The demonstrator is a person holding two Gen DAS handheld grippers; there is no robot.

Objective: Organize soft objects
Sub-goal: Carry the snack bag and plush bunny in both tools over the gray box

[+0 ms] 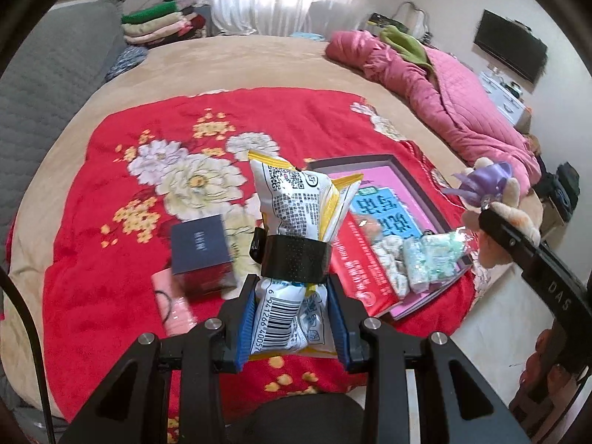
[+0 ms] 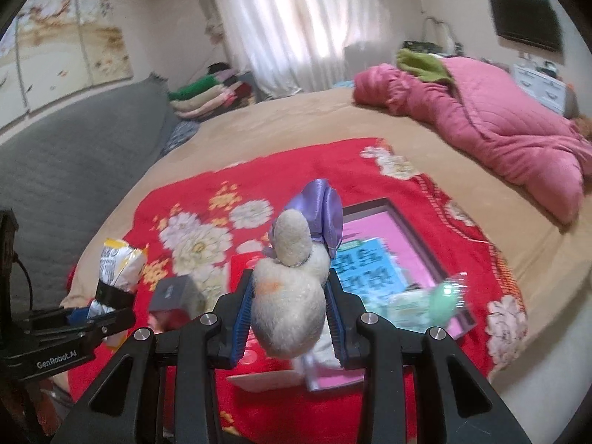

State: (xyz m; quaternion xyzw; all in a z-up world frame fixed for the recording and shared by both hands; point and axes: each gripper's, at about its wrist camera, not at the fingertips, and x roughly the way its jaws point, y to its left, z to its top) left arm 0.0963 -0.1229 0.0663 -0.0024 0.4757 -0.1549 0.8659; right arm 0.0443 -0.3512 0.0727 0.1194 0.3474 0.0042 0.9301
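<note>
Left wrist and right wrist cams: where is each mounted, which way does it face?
Left wrist: on the left gripper, looking down its fingers over the red blanket; its jaws clamp a snack bag; right gripper at the right edge.
Right wrist: on the right gripper, same heading; jaws clamp a plush toy; left gripper at lower left.
Shared: blanket, pink tray, dark box, pink quilt.

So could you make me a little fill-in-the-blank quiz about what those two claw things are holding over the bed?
1. The left gripper is clamped on a yellow and white ____ bag.
2. The right gripper squeezes a cream plush toy that wears a ____ ribbon.
3. The dark blue box rests on a ____ flowered blanket.

Missing words: snack; purple; red
</note>
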